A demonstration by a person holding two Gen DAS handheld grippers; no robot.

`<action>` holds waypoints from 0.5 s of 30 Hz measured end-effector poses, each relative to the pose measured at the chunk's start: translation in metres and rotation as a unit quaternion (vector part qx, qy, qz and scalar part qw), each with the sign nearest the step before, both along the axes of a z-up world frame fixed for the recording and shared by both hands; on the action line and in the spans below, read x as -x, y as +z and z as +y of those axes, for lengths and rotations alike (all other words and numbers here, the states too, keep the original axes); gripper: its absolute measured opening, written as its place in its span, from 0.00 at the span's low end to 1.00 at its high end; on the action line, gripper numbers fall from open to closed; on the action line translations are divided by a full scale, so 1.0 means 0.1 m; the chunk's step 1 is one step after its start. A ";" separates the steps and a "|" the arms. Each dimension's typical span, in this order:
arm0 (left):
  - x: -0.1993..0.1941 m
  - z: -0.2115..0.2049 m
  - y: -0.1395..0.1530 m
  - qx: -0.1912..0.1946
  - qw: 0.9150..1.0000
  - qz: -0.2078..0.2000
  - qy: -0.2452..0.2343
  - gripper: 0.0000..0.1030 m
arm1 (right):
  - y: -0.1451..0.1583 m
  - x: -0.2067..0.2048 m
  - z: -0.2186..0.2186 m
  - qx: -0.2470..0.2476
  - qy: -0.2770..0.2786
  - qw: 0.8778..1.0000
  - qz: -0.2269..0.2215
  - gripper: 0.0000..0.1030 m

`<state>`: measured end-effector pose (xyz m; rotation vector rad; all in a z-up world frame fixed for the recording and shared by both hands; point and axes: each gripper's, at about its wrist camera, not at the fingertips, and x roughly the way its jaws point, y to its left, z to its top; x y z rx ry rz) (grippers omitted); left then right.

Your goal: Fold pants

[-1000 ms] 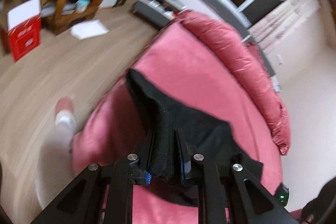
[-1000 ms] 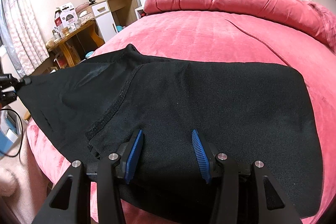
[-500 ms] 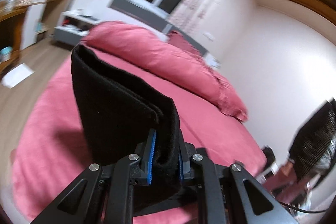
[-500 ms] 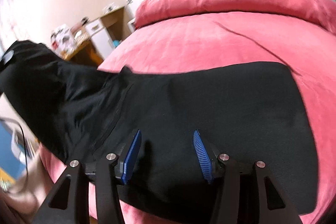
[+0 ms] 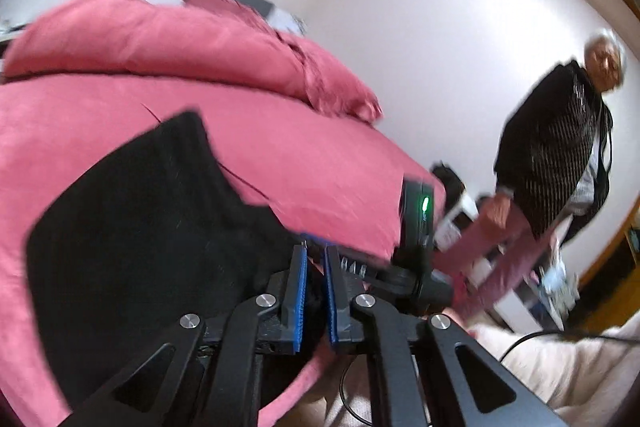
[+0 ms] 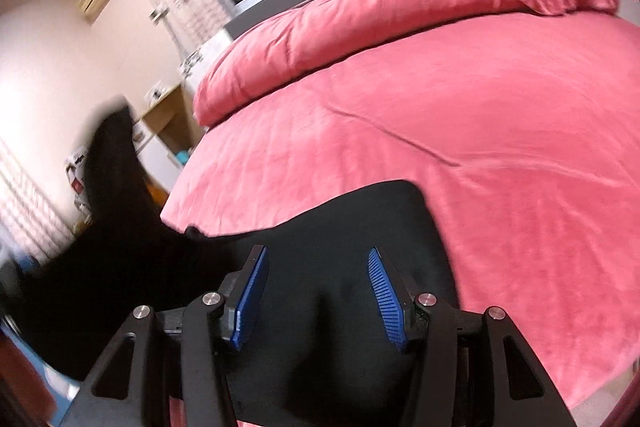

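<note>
The black pants (image 5: 140, 227) lie on the pink bed (image 5: 320, 163), partly folded over. My left gripper (image 5: 315, 253) is shut on an edge of the pants at the bed's near side. In the right wrist view the pants (image 6: 340, 227) spread under my right gripper (image 6: 318, 255), which is open just above the cloth. A raised black part of the pants (image 6: 112, 187) hangs blurred at the left. My right gripper's body with a green light (image 5: 416, 223) shows to the right of the left gripper.
A rolled pink duvet (image 6: 360, 27) lies along the head of the bed. A person in a dark striped top (image 5: 560, 155) stands at the right of the bed. A wooden desk (image 6: 164, 111) stands by the left wall.
My left gripper has swung the held edge of the pants from the left across to the bed's right side near my right gripper. My right gripper stays open over the cloth.
</note>
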<state>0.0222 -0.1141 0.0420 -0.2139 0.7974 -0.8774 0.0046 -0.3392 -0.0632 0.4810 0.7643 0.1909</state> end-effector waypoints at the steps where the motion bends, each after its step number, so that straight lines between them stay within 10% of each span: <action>1: -0.03 -0.10 -0.08 -0.009 1.000 0.006 -0.009 0.05 | -0.01 0.01 -0.04 -0.002 -0.008 1.000 0.004 0.51; 10: -0.10 -0.50 -0.66 -0.035 0.997 0.065 -0.039 0.01 | -0.10 -0.07 -0.11 -0.048 -0.013 0.998 0.027 0.51; 15: -0.02 -0.27 -0.56 -0.012 0.999 0.050 -0.004 0.17 | -0.21 -0.06 0.09 -0.046 0.021 0.998 0.043 0.56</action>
